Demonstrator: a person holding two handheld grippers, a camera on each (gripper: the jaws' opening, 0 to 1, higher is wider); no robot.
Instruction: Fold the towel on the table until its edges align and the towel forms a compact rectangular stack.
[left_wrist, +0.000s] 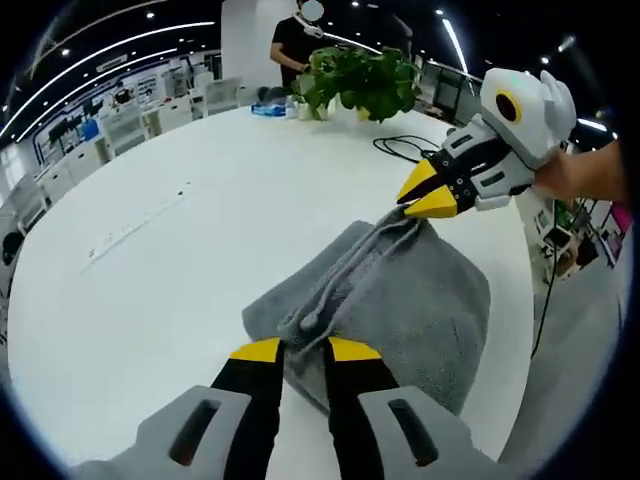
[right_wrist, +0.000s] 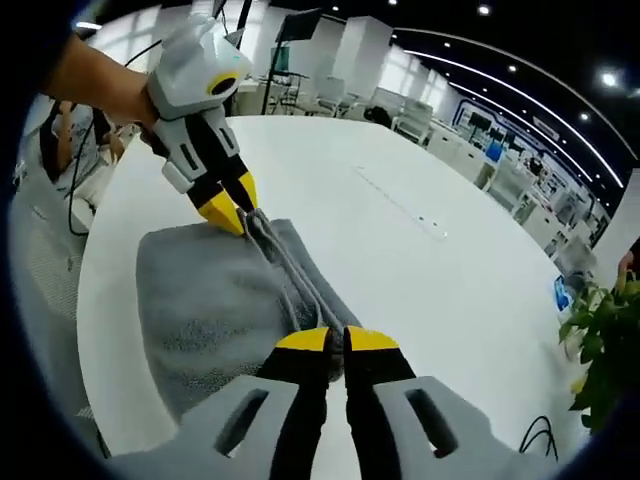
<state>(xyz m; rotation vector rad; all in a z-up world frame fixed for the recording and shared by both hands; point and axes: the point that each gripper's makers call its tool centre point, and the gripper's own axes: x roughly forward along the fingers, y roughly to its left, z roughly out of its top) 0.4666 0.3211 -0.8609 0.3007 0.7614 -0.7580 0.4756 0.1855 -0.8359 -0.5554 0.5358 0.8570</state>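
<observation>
1. In the left gripper view, the table (left_wrist: 150, 230) spreads white to the left of my left claw (left_wrist: 303, 349), with a faint line of marks running across it well off to that side.
2. My left claw rises from the bottom of that view, its yellow-tipped jaws drawn close on a bunched edge of the grey towel (left_wrist: 400, 290), which lies rumpled on the table just ahead and to the right of the tips.
3. A raised ridge of towel runs from my left claw up to my right claw (left_wrist: 428, 190), which comes in from the right and pinches the far end of that ridge.
4. Beyond it, far across the table, stand a plant (left_wrist: 365, 80) and a black cable (left_wrist: 405, 147); a person (left_wrist: 292, 45) stands behind them.
5. In the right gripper view, my left claw (right_wrist: 240, 215) comes in from the upper left, held by a hand (right_wrist: 100, 85), jaws together on the far towel (right_wrist: 205, 300) edge.
6. The towel lies ahead and left of my right claw (right_wrist: 336, 338), the ridge leading straight down to its tips.
7. My right claw's jaws are clamped on the near end of that ridge.
8. To its right the table (right_wrist: 420, 250) is white, with the plant (right_wrist: 605, 340) at the far right.
</observation>
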